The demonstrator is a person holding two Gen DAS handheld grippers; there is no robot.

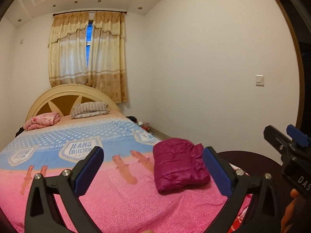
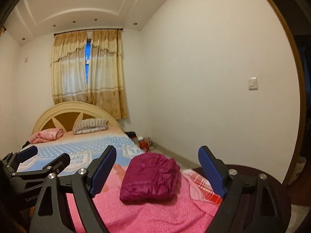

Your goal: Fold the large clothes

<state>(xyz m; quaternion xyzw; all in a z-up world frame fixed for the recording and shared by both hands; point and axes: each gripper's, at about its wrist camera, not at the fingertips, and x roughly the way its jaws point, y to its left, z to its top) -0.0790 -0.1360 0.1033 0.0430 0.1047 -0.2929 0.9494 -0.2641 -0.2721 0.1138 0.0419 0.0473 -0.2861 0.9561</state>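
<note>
Magenta folded jacket (image 2: 150,176) lies on the pink bedspread (image 2: 155,213), both claws, left (image 1: 153,171) and right (image 2: 157,171), released and empty.

Magenta quilted jacket (image 1: 179,165) on a pink-and-blue bedspread (image 1: 120,200) (white dots, "JEANS COLLECTION" badges); striped pillow (image 1: 89,109); cream-gold curtains (image 1: 87,56).
</note>
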